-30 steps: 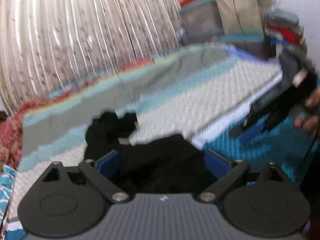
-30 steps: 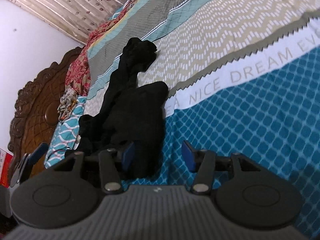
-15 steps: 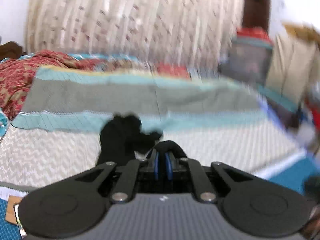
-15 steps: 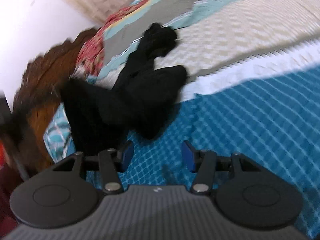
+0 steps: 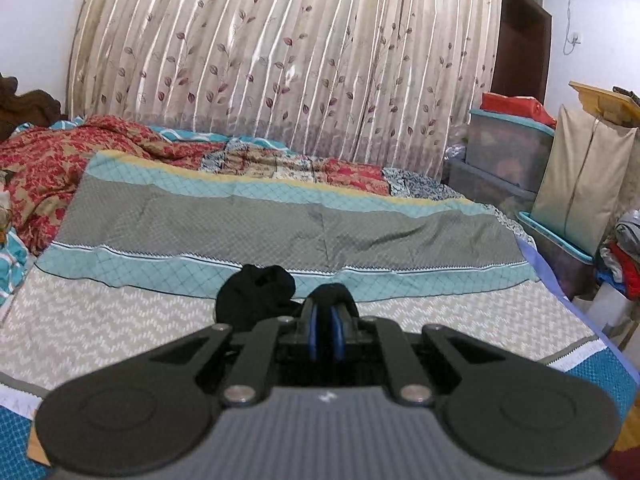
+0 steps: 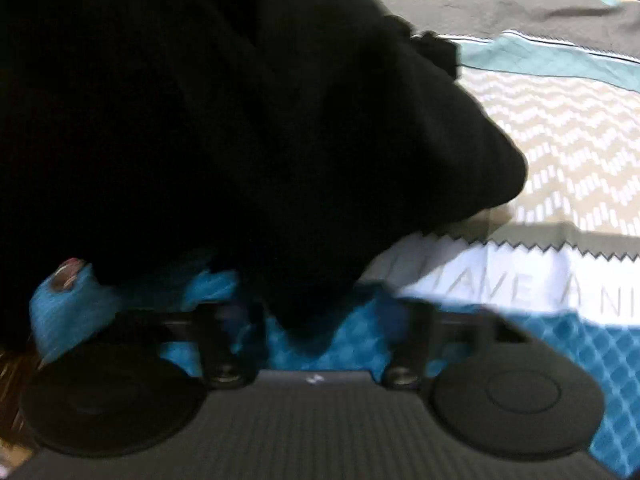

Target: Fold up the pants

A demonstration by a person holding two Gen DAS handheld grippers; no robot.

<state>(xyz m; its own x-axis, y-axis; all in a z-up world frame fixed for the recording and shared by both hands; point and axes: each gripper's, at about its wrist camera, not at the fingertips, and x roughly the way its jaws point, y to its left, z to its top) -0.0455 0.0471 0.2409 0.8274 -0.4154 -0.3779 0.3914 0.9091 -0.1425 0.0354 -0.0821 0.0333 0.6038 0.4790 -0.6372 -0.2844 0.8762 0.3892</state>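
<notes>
The black pants hang lifted over the bed and fill the upper left of the right wrist view. In the left wrist view a bunched black end lies on the bedspread just ahead. My left gripper is shut on a fold of the pants, with black cloth bulging over the blue pads. My right gripper is open, its fingers blurred, close under the hanging edge of the pants and above the blue part of the bedspread.
The striped bedspread covers the bed. A red quilt lies at the far left. Curtains hang behind. Plastic storage bins and a beige bag stand at the right.
My left gripper closed on the pants and lifted them off the bed. The right gripper moved in close under the hanging cloth and stayed open.
</notes>
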